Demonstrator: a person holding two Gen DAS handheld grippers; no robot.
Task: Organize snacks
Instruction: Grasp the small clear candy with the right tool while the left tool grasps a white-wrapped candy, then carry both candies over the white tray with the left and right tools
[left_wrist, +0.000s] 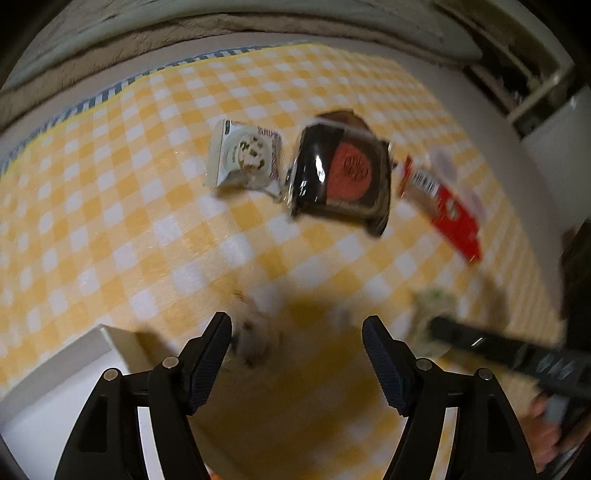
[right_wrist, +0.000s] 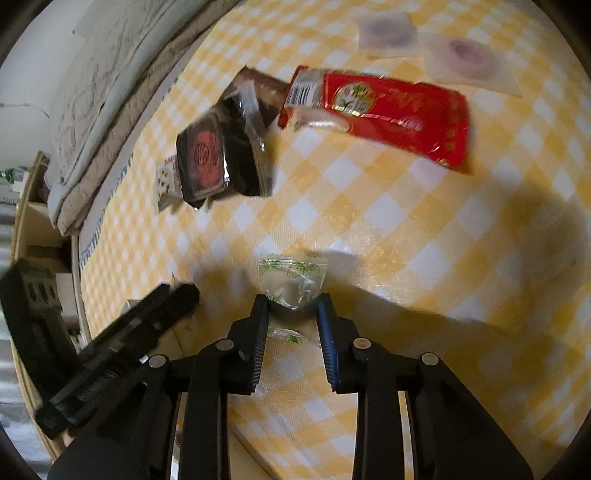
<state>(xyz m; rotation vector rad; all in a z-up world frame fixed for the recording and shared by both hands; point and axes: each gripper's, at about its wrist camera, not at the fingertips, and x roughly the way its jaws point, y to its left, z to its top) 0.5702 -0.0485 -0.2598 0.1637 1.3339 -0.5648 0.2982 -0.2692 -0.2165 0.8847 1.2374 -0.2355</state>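
Clear candy wrapper (right_wrist: 291, 284) — between right gripper (right_wrist: 293, 306) pads

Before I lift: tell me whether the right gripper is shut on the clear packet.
Shut on it. The right gripper has its pads against the clear packet, which bulges up between them.

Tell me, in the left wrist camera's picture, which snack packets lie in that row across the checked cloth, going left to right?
White packet → black packet with a red disc → red packet with a barcode. All three lie on the yellow checked cloth.
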